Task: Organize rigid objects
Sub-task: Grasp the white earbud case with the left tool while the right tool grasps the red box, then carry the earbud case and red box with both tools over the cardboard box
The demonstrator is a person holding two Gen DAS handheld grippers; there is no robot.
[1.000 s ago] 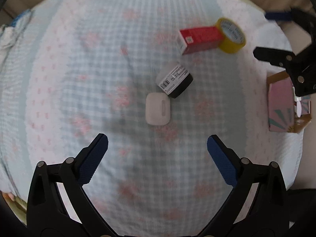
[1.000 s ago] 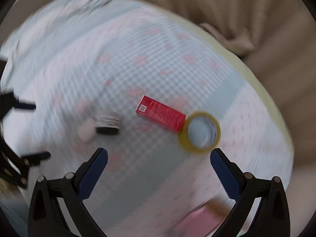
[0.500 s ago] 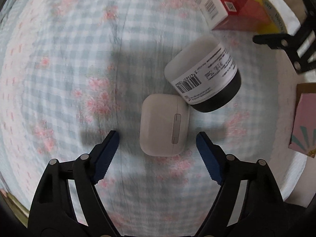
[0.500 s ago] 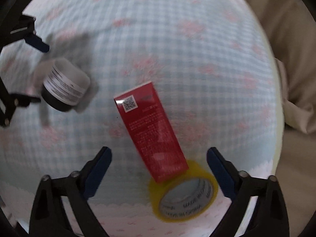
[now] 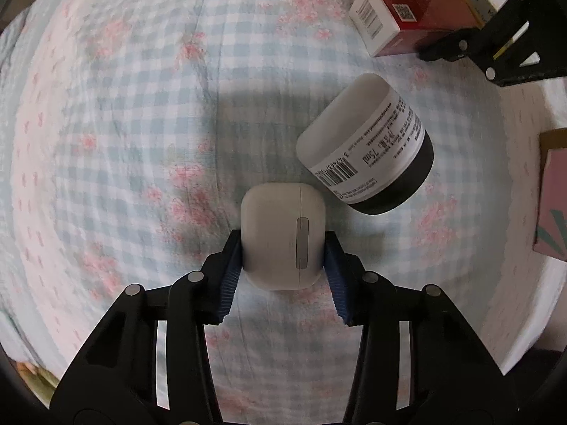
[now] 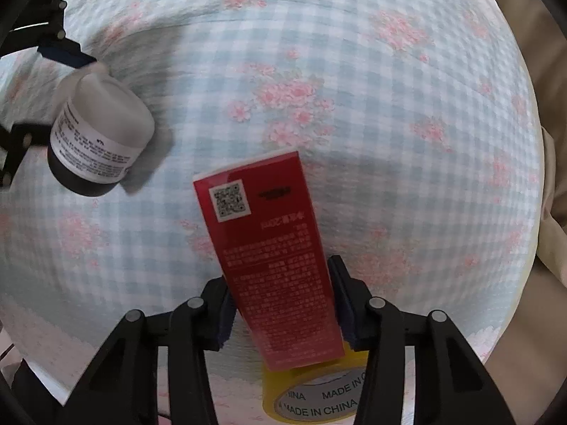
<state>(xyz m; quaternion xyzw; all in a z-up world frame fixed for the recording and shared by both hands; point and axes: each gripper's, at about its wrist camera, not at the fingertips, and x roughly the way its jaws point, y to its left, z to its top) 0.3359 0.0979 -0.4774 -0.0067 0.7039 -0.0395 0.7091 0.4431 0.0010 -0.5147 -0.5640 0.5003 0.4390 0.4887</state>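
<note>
My left gripper (image 5: 282,258) is shut on a white earbud case (image 5: 282,235) that lies on the blue checked bedsheet (image 5: 124,124). A white jar with a black lid (image 5: 368,157) lies on its side just right of the case; it also shows in the right wrist view (image 6: 97,131). My right gripper (image 6: 281,304) is shut on a red carton (image 6: 269,251), seen also in the left wrist view (image 5: 404,17). A yellow tape roll (image 6: 315,396) lies under the carton's near end.
A pink box in a brown tray (image 5: 553,205) sits at the bed's right edge. Beige fabric (image 6: 538,71) lies beyond the bed edge. The left gripper's fingers (image 6: 60,51) show beside the jar in the right wrist view.
Both grippers came down to the bed and closed: the left on the earbud case, the right on the red carton. Both were open and higher before.
</note>
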